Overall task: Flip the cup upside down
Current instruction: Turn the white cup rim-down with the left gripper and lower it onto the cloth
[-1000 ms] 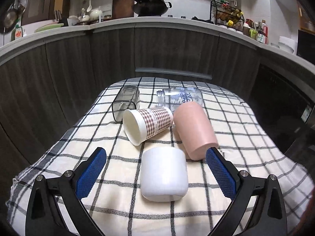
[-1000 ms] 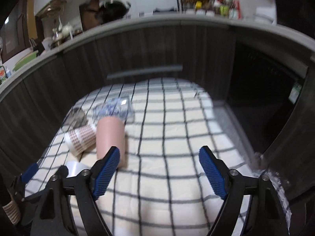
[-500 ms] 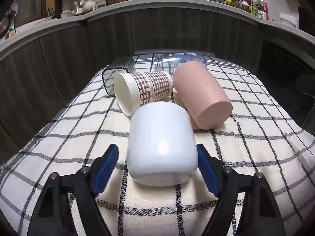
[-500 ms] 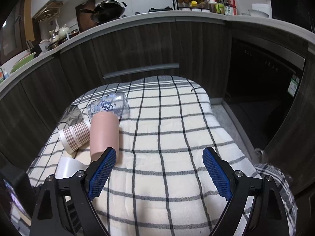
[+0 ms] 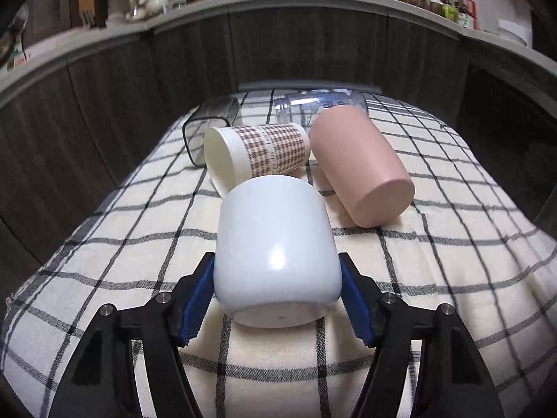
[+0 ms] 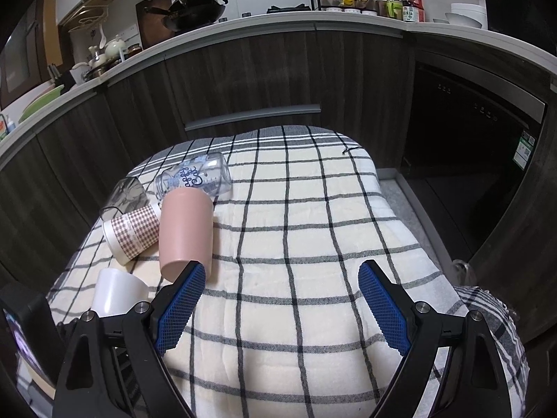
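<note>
A white cup (image 5: 275, 247) lies on its side on the checked cloth, its base towards me. My left gripper (image 5: 276, 275) is shut on it, a blue pad against each side. The cup also shows at the left of the right wrist view (image 6: 116, 294). A pink cup (image 5: 358, 167), a houndstooth paper cup (image 5: 257, 155), a clear printed bottle (image 5: 313, 106) and a smoky clear cup (image 5: 212, 118) lie on their sides behind it. My right gripper (image 6: 280, 296) is open and empty over bare cloth, right of the pink cup (image 6: 186, 223).
The checked cloth (image 6: 313, 230) covers a small table that ends short of dark kitchen cabinets (image 6: 243, 76). A dark appliance front (image 6: 470, 139) stands at the right. The cloth drops off at the right edge (image 6: 487, 299).
My left gripper has moved forward around the white cup and closed on its sides. My right gripper has stayed open and shifted only slightly.
</note>
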